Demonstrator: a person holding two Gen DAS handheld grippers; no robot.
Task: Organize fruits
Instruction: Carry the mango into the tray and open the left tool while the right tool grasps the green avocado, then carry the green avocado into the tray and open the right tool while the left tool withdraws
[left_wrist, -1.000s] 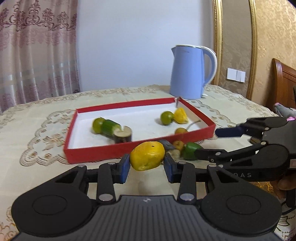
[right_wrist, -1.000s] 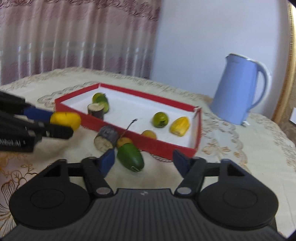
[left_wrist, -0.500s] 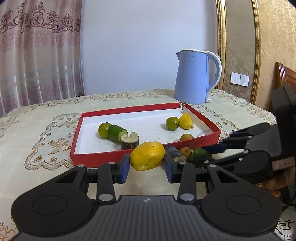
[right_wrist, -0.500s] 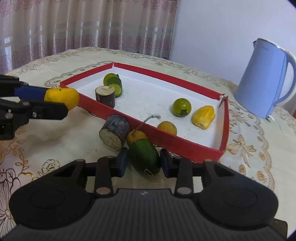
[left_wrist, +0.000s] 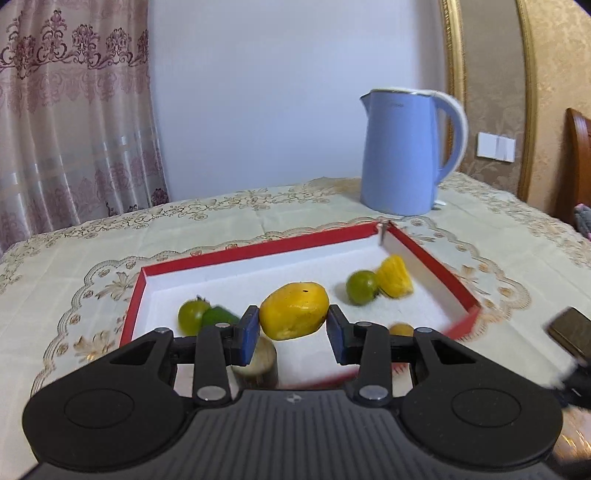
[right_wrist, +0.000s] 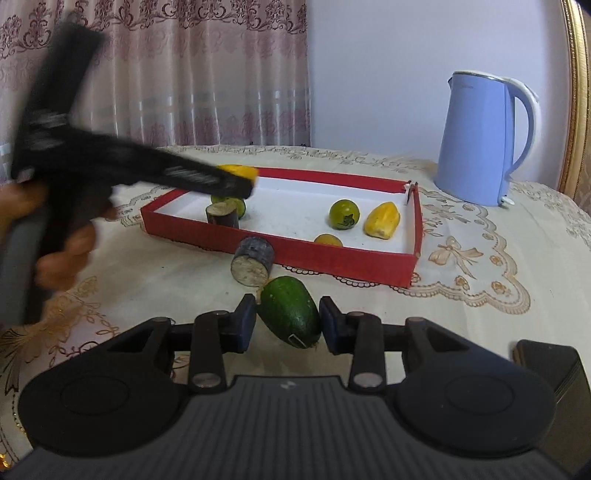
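The left claw (left_wrist: 291, 334) is clamped on a yellow mango (left_wrist: 294, 311) and holds it in the air above the red tray (left_wrist: 432, 254), over the tray's near edge. In the right wrist view the same claw (right_wrist: 236, 184) is blurred, with a hand (right_wrist: 62, 254) on its handle, and the mango (right_wrist: 238, 171) shows at its tip over the far left part of the tray (right_wrist: 332, 258).

The right claw (right_wrist: 288, 325) has just been closing; its blue pads now press both sides of a green fruit (right_wrist: 290, 312) that lies on the counter (right_wrist: 480, 325), just in front of the tray's near wall. A short wood log (right_wrist: 252, 266) lies touching that wall, beside the green fruit.

Inside the tray are a second log (right_wrist: 222, 214), a green lime (right_wrist: 344, 215), a yellow piece of fruit (right_wrist: 381, 220) near the right wall, and a small orange fruit (right_wrist: 328, 240) against the near wall. A blue kettle (right_wrist: 480, 144) stands on the counter beyond the tray's far right corner.
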